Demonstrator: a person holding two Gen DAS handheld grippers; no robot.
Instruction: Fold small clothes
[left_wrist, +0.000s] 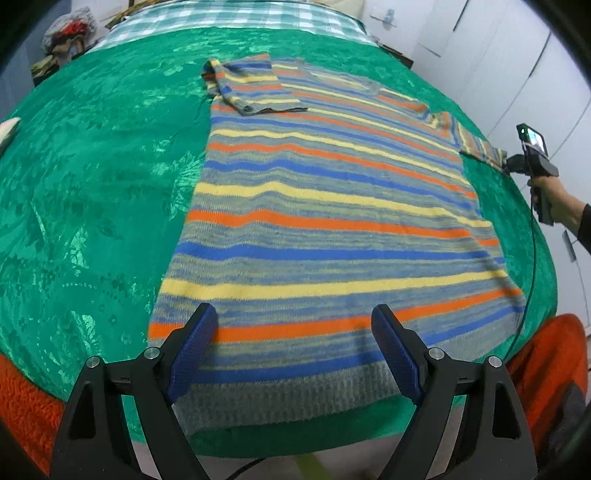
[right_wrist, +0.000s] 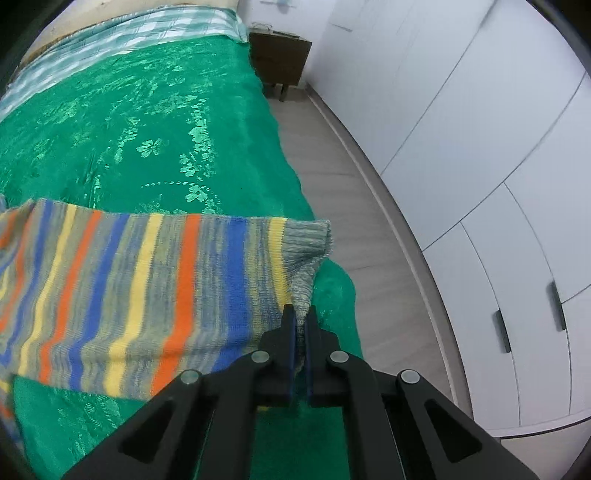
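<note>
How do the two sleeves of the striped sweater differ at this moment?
The left sleeve is folded in and lies across the chest of the sweater; the right sleeve stretches outward over the green bedspread. The left sleeve is free of any grip, while the right hand-held gripper is shut on the right sleeve's grey cuff. The left hand-held gripper is open, near the hem. Both sleeves share the same orange, blue, yellow and grey stripes.

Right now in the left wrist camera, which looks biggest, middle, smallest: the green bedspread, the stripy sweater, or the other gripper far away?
1. Green bedspread, filling most of the view.
2. Stripy sweater, spread flat on it.
3. Right gripper, tiny here, but it is far from the camera, so its real size may be misjudged.
</note>
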